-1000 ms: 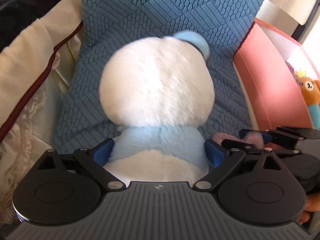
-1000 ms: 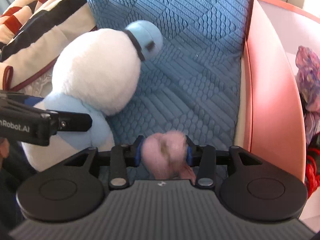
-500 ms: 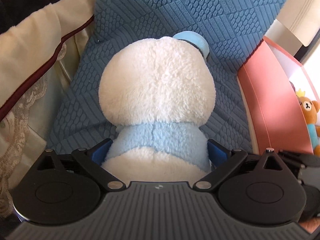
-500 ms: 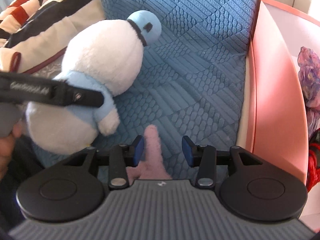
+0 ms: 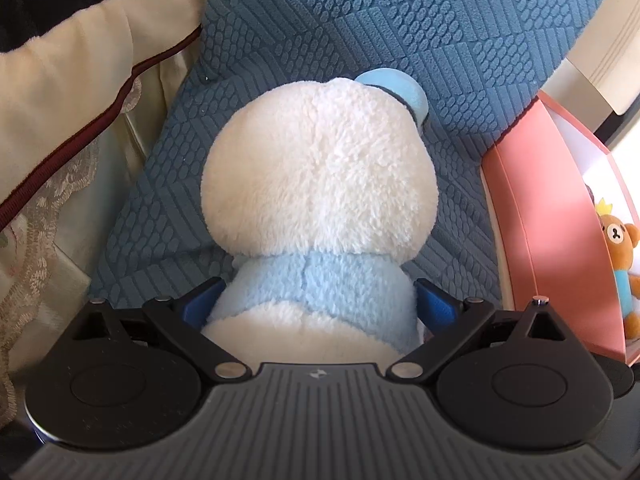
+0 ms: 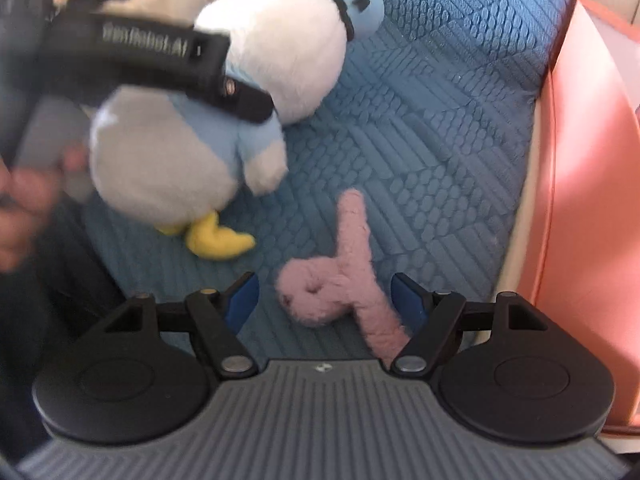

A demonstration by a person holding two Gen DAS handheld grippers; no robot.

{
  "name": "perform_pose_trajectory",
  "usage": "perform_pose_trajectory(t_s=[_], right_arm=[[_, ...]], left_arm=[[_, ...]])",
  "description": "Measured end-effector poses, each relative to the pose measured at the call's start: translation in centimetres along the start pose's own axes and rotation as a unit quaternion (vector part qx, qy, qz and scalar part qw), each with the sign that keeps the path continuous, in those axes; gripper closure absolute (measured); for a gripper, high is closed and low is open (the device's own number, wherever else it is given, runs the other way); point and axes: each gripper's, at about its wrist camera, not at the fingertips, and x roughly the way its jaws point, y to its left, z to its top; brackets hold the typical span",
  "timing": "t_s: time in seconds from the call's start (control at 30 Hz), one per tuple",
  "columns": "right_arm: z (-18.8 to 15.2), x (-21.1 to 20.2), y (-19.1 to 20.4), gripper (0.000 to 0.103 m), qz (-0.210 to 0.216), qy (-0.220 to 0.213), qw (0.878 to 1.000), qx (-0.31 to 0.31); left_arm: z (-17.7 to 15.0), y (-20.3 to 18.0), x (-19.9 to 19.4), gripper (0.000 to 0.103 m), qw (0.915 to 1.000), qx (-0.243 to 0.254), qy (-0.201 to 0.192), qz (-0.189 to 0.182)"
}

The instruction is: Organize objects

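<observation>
My left gripper clamps the white plush on blue quilted cushion; right gripper jaws opening around pink toy, probably untouched; pink shelf at 3 o'clock.

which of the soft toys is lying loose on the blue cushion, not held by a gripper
The small pink plush: it lies flat between the opening right gripper's jaws, untouched. The white and blue duck is clamped by the left gripper.

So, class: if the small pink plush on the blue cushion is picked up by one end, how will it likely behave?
The pink plush looks fuzzy and thin-limbed, so it will probably flop rather than hold its shape. It seems light for its size, barely denting the blue cushion. The fuzzy pile should resist slipping. The right gripper straddles it, fingers opening and clear of it.
</observation>
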Motion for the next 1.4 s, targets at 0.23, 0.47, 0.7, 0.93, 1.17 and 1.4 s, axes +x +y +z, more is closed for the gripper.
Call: perform_pose_trajectory(t_s=[0.23,0.47,0.7,0.93,1.17,1.4], right_arm=[[-0.1,0.4,-0.2,0.034,-0.003,-0.002,1.0,0.004],[0.0,-0.1,-0.2,0.05,-0.03,-0.025,0.999,0.017],[0.6,0.1,-1.3,0.05,-0.031,-0.023,0.996,0.075],[1.6,-0.9,-1.9,0.05,-0.03,-0.024,0.994,0.103],[0.8,-1.9,-2.8,0.05,-0.013,-0.012,0.991,0.135],[1.9,-3.5,-2.5,0.05,-0.015,-0.015,0.992,0.125]], left_arm=[[0.3,0.0,0.4,0.001,1.0,-0.004,0.003,0.004],[0.8,0.1,0.8,0.0,0.9999,-0.009,0.009,0.002],[0.9,-0.1,1.2,0.0,0.9998,-0.014,0.01,-0.001],[0.5,0.2,0.7,0.007,0.9995,-0.029,-0.01,-0.008],[-0.3,0.6,-0.3,0.014,0.9985,-0.041,-0.029,-0.022],[-0.6,0.3,-1.0,0.017,0.9986,-0.027,-0.042,-0.018]])
